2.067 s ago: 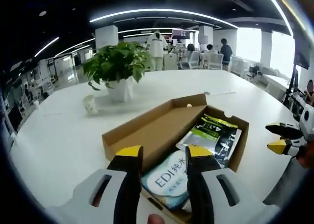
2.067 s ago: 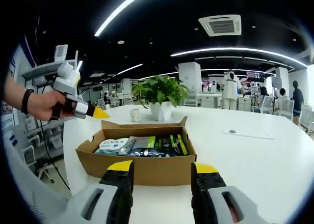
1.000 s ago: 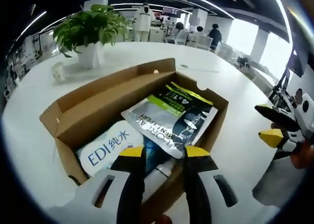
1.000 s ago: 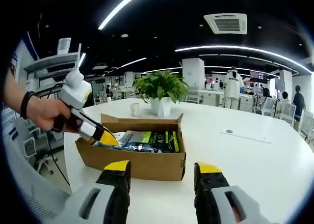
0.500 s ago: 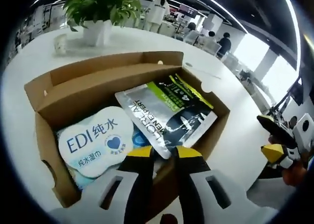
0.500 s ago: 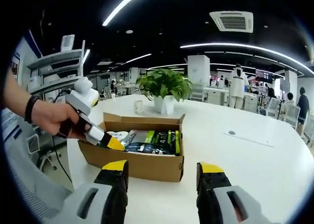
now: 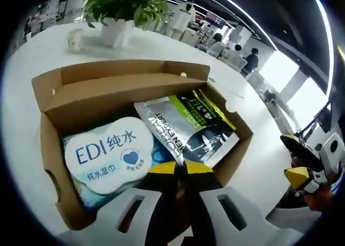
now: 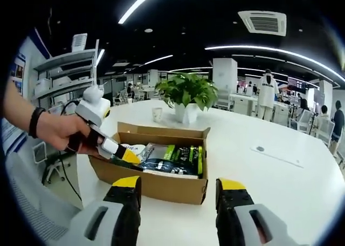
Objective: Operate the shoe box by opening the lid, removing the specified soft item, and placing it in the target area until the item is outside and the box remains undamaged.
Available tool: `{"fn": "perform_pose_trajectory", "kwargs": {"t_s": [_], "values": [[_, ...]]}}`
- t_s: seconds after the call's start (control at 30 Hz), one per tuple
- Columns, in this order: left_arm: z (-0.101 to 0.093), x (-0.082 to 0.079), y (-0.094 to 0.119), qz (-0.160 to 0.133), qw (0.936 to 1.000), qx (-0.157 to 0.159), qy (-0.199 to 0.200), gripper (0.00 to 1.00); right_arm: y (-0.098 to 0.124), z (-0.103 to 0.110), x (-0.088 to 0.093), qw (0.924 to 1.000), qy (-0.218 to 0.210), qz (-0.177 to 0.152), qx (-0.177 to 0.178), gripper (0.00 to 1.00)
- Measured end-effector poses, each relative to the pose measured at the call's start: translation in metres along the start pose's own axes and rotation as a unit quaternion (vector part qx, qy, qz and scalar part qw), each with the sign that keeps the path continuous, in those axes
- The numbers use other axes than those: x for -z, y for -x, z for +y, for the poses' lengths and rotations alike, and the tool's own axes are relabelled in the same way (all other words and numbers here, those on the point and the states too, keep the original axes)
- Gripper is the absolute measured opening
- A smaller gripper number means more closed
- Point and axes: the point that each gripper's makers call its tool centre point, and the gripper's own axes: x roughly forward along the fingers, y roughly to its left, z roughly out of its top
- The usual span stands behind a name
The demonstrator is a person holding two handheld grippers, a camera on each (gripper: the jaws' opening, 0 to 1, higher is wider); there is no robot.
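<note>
1. The bench [image 8: 302,186] is wide and white, and the shoe box [image 7: 97,89] sits on it with the lid already folded back. The box is light cardboard, so I think the biggest risk is that I drag or tip the whole box if I pull the pouch sideways against the near wall. That could bend or tear the wall.

2. The soft items lie inside the box: a white wipes pack [image 7: 108,154] on one side and a dark pouch [image 7: 188,130] with green stripes beside it, partly over the pack. If I lift the pouch too quickly, I believe it could pull the wipes pack up with it, or slip out, because I hold only its near edge.

3. My left claw [image 7: 180,168] reaches into the box from the near end. Its yellow tips are together, and they seem to pinch the near edge of the pouch. In the right claw's view my hand [image 8: 56,130] holds it tilted downward over the box's corner.

4. My right claw [image 8: 178,189] is apart and empty, low over the bench, just in front of the box and not touching it. It could steady the box if needed.
</note>
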Motion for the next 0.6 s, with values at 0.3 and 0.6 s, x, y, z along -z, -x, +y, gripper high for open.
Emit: {"fn": "perform_pose_trajectory", "kwargs": {"t_s": [0.3,0.6], "values": [[0.001,-0.005,0.006,-0.004,0.9996,-0.002,-0.029,0.02,-0.014,0.009,0.000,0.9985,0.034,0.033,-0.026,0.53],[0.011,-0.004,0.016,-0.003,0.9987,-0.009,-0.050,0.01,-0.032,0.016,-0.005,0.9966,0.047,0.050,-0.045,0.50]]}}
